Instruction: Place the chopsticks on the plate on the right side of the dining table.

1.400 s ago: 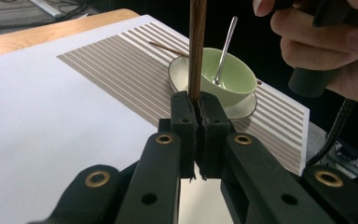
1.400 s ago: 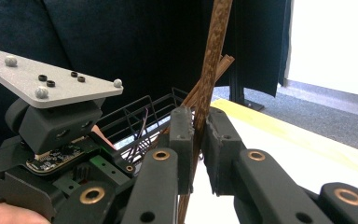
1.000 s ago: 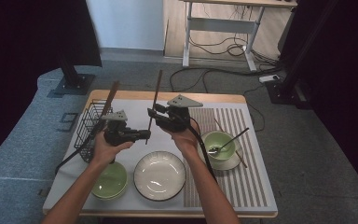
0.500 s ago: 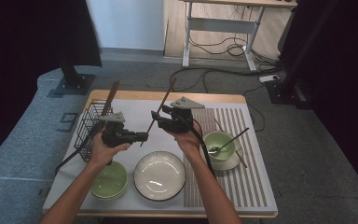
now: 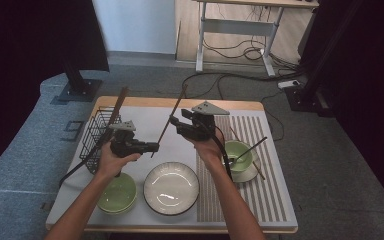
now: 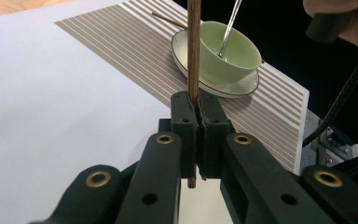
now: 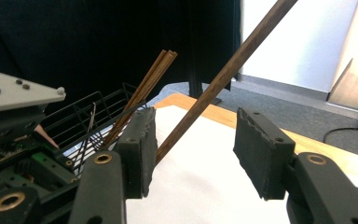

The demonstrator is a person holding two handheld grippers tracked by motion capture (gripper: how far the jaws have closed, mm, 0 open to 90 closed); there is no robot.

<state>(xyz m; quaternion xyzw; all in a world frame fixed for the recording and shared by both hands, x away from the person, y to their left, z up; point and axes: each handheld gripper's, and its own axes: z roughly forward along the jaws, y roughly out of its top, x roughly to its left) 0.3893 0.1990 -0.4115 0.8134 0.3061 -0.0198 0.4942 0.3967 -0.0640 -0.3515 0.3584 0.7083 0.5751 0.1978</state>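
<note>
Clamping hard, the left gripper [image 6: 196, 116] has its jaws pressed together on the low end of a single chopstick [image 6: 194, 51], and that is where the action sits. From above, the stick [image 5: 169, 120] rises out of the left gripper [image 5: 150, 147] and leans away toward one o'clock, its long axis running from the grip over the white mat up to a tip near the far wooden edge of the table [image 5: 240, 105].

Now the right gripper [image 5: 172, 120]: its jaws have just been opening, and they stand apart with the shaft passing between them. In the right gripper view the chopstick [image 7: 223, 74] slants from seven o'clock to one o'clock and lies against the inner edge of the nearer pad [image 7: 140, 154], well clear of the other. No squeeze there, so the left hand alone carries it.

So the relation that counts: the left gripper sits at about eight o'clock from the right, both on the same stick, left at the butt, right partway up. My read is a handover that leaves the left in charge. The wire basket [image 5: 97, 137], already holding more chopsticks [image 5: 117, 107], lies at nine o'clock of the left hand, much the nearer hand to it. The green bowl [image 5: 240, 155] with its utensil stays at four o'clock of the right hand.
</note>
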